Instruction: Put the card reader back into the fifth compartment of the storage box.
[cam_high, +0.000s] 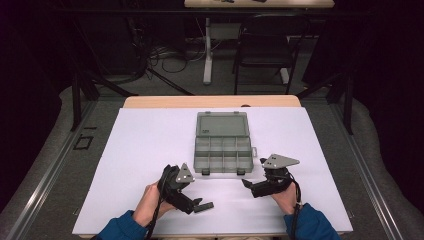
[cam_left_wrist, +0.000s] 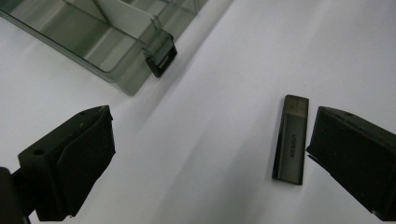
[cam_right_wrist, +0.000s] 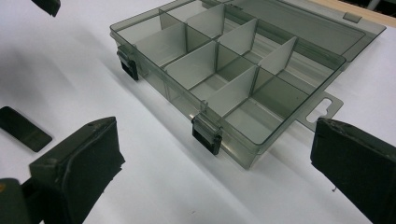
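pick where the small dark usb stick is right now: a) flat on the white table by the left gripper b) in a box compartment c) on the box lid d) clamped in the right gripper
a: the usb stick lies flat on the white table, just inside one jaw of the open left gripper, outside the box.

Organizer box (cam_right_wrist: 243, 79): translucent smoky-grey plastic, glossy, smooth; latches (cam_right_wrist: 208, 134) opaque black plastic. USB stick (cam_left_wrist: 290, 140): dark plastic body, semi-gloss, with a clear tinted cap. Bench (cam_high: 145, 150): matt white sheet, pale wood showing at far edge. Left tool (cam_left_wrist: 205, 158): matt black jaws, slightly rough.
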